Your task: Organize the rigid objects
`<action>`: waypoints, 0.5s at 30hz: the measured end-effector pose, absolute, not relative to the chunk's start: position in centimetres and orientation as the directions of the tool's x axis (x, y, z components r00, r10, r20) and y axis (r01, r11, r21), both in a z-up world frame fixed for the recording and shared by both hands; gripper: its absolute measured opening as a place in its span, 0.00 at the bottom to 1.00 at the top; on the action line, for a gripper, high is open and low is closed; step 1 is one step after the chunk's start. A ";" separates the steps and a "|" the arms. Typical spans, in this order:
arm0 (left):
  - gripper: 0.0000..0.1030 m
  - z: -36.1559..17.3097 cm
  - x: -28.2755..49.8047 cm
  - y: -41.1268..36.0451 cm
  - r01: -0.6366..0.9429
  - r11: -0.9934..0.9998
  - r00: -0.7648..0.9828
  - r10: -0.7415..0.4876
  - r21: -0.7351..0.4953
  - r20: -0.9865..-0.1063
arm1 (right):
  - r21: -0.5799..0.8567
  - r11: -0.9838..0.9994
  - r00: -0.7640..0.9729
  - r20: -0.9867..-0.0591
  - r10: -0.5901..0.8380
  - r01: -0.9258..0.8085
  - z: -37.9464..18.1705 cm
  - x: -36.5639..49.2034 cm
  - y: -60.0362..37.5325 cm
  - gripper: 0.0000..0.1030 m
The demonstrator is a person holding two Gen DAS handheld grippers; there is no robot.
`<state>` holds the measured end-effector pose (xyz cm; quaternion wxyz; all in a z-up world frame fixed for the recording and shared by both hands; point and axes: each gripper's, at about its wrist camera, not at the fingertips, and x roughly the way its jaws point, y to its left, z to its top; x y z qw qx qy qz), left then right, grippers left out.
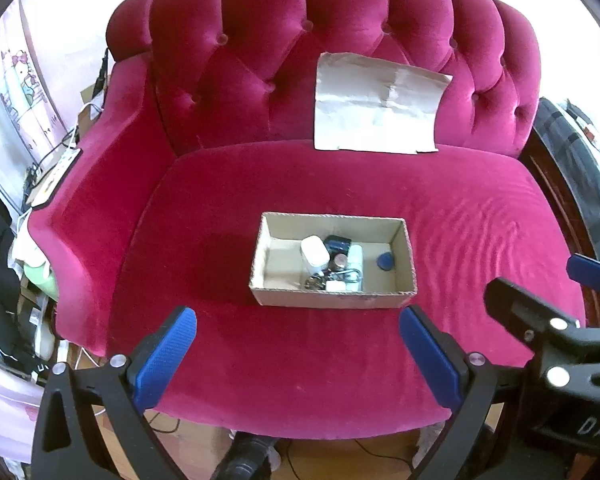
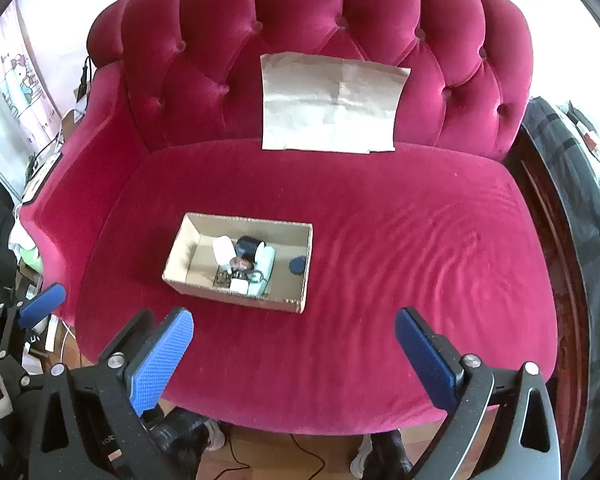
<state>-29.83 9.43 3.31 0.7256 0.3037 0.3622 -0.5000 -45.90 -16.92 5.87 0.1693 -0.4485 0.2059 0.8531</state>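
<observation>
A small open cardboard box [image 1: 332,300] sits on the seat of a magenta velvet sofa [image 1: 340,368]; it also shows in the right wrist view [image 2: 236,298]. Inside lie a white bottle [image 1: 314,253], a dark blue container [image 1: 337,245], a pale case [image 1: 355,262], a blue round cap [image 1: 385,261] and some keys and small metal parts [image 1: 320,280]. My left gripper [image 1: 298,342] is open and empty, held in front of the box. My right gripper [image 2: 294,344] is open and empty, in front and right of the box.
A flat sheet of cardboard [image 1: 376,104] leans against the tufted sofa back. The sofa's left arm [image 1: 88,216] borders clutter, cables and a power strip [image 1: 56,178]. A dark wooden frame and plaid fabric [image 2: 572,184] stand to the right. Wooden floor with cables lies below.
</observation>
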 end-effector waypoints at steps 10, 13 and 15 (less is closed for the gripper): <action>1.00 3.3 -30.7 8.7 0.964 0.261 0.195 -0.543 0.057 -0.817 | 0.189 -0.859 -0.561 -0.817 0.131 -0.476 5.9 -45.4 -16.8 1.00; 1.00 3.3 -30.8 8.6 0.967 0.250 0.190 -0.551 0.056 -0.813 | 0.189 -0.859 -0.561 -0.817 0.132 -0.476 5.9 -45.4 -16.6 1.00; 1.00 3.3 -30.9 8.4 0.969 0.241 0.183 -0.552 0.055 -0.814 | 0.179 -0.860 -0.562 -0.814 0.144 -0.479 5.9 -45.4 -16.6 1.00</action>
